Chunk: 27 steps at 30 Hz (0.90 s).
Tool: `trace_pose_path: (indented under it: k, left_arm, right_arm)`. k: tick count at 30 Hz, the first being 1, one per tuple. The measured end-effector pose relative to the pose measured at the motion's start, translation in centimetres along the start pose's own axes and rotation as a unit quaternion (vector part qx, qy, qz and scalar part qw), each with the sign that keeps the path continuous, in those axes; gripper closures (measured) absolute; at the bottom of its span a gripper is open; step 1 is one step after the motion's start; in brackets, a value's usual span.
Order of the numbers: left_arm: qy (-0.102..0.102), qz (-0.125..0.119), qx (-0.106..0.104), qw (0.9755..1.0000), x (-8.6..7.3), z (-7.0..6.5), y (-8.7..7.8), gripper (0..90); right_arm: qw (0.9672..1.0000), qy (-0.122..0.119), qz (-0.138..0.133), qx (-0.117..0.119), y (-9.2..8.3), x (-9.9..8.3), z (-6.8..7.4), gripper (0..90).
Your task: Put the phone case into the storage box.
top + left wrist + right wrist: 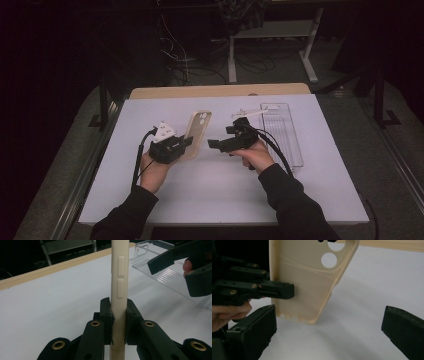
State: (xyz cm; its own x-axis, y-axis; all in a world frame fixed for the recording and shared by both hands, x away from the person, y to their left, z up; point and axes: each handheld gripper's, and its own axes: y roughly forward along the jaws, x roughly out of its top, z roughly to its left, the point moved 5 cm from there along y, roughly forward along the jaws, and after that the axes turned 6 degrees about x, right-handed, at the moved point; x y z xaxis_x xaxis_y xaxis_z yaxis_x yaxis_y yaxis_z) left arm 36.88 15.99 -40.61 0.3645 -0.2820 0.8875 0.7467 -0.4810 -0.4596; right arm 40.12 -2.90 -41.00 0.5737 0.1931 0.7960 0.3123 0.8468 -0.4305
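Note:
A cream phone case (199,131) stands upright on its short end, a little above the white table (215,190). My left gripper (186,145) is shut on its lower edge. In the left gripper view the two jaws press the case (120,277) from both sides, and its side buttons face the camera. My right gripper (222,136) hovers just right of the case, open. In the right gripper view its jaws stand wide apart (329,335), and the case's inner face (307,285) with its camera holes lies ahead of them, apart from both pads.
A clear ribbed plastic tray (282,130) lies flat on the table behind and right of the right hand. A wooden strip (220,91) runs along the table's far edge. Beyond it are desk legs and cables on a dark floor.

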Motion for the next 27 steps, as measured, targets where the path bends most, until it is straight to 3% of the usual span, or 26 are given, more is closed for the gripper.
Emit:
trace_pose_path:
  k: [9,27]
  left_arm:
    - [-0.001,0.001,0.009,1.0000,0.0,-0.6,0.2,79.8]
    - [-0.004,-0.004,0.015,0.9999,0.0,-1.3,0.4,79.8]
  right_arm:
    - [0.9996,0.015,-0.022,0.006,0.3,0.4,0.3,0.0]
    - [0.9981,0.019,-0.056,0.019,0.8,1.5,0.8,0.0]
